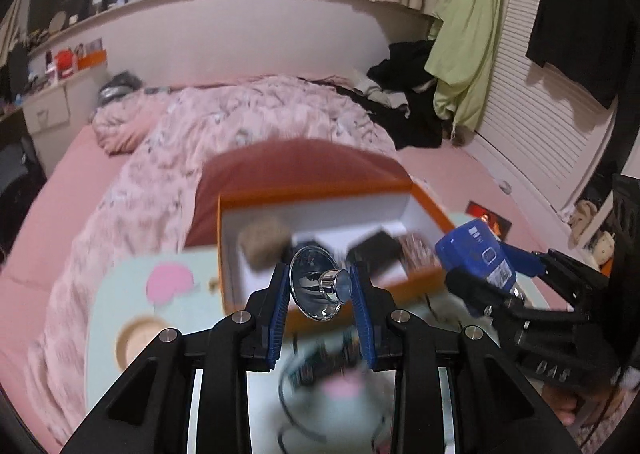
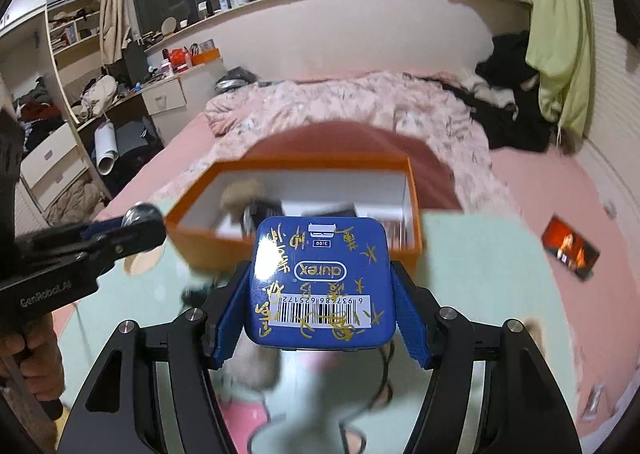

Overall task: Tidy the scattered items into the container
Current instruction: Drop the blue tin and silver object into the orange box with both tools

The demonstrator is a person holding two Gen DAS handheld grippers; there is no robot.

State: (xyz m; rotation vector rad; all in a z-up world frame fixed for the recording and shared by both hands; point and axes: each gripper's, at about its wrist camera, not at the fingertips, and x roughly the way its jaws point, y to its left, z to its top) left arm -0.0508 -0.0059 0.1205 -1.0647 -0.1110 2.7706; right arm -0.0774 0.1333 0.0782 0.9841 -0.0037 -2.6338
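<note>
The left gripper (image 1: 320, 288) has its fingers (image 1: 277, 306) closed on a shiny chrome knob (image 1: 322, 283), held in the air over the near rim of the orange box (image 1: 316, 196). The right gripper (image 2: 322, 294) has its fingers (image 2: 230, 318) clamped on the sides of a blue tin (image 2: 322, 280), also held just short of the box's near wall. The box sits open on a pale green surface (image 2: 480, 274) lying on the pink bed (image 1: 60, 190); it already holds a tan fuzzy ball (image 1: 264, 242) and some dark items, blurred. A cable (image 1: 292, 406) lies on the surface near its front edge.
</note>
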